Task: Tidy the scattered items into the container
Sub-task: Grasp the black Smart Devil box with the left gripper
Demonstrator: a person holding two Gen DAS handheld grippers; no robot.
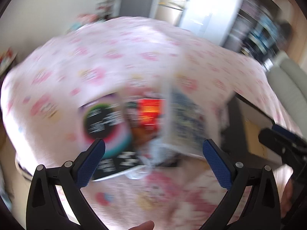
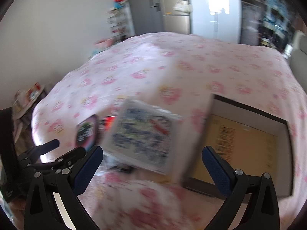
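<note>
On the pink flower-printed cloth [image 2: 172, 61] covering the surface, a small heap of scattered items was seen, all blurred. A dark packet with a round green-and-pink ring print [image 1: 104, 122] lay at the heap's left, a red-and-orange packet [image 1: 150, 115] just beside it, and a pale plastic bag with blue print [image 2: 142, 136] at the right. An open, shallow cardboard box with a dark rim [image 2: 249, 140] was set just right of the bag, its brown floor bare. The left claw [image 1: 153, 161] was held wide open above the heap's near edge, nothing gripped. The right claw [image 2: 152, 164] was likewise spread wide and empty, between bag and box.
</note>
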